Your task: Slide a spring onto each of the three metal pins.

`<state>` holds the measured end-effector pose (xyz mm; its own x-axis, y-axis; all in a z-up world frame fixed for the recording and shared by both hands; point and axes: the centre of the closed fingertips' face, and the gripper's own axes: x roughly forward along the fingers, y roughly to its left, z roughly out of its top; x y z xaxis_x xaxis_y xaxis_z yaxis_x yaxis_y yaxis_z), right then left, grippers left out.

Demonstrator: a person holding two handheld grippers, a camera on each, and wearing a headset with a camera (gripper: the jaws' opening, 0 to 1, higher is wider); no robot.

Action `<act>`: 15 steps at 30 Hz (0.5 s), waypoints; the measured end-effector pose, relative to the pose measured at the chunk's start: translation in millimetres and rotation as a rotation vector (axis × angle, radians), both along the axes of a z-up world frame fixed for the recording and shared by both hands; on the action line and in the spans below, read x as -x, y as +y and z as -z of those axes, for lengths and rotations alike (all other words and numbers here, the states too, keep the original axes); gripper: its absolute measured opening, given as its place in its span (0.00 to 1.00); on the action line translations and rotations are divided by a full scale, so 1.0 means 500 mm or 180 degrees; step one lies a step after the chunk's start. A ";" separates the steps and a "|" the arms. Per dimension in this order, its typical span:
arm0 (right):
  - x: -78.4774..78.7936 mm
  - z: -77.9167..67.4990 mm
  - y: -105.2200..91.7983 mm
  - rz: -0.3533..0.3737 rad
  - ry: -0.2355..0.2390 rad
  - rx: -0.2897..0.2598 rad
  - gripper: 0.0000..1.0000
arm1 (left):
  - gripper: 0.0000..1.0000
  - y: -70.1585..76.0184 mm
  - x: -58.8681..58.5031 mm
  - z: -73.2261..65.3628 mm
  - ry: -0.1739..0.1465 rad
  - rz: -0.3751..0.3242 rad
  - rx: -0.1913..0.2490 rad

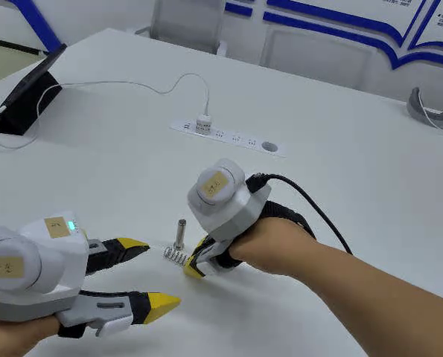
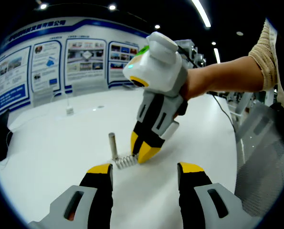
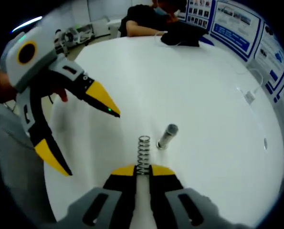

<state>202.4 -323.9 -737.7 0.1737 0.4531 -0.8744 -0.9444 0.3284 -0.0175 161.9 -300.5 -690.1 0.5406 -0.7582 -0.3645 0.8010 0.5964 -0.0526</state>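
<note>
Clamping a spring [image 3: 143, 150], the right gripper [image 3: 142, 171] rests beside an upright metal pin [image 3: 167, 135] (left gripper [image 2: 145, 168] hovers, jaws spread).

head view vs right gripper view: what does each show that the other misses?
Head view: the right tongs' white housing, black cable, the forearm. Right gripper view: a seated person across the table, the spring's end pinched between its own tongs. Both: spring, upright pin, open left tongs.
</note>
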 end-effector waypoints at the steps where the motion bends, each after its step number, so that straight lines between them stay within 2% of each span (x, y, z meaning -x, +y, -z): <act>1: 0.002 -0.002 -0.001 -0.0011 -0.0002 -0.0003 0.12 | 0.55 -0.001 0.000 0.000 0.0002 0.0003 -0.0002; 7: 0.018 -0.018 -0.009 -0.0104 0.0011 -0.0014 0.12 | 0.55 -0.006 0.003 0.001 -0.0005 0.0045 -0.0031; 15: 0.046 -0.059 -0.032 -0.0374 -0.0015 -0.0030 0.12 | 0.53 -0.016 0.007 0.000 -0.0010 0.0118 -0.0058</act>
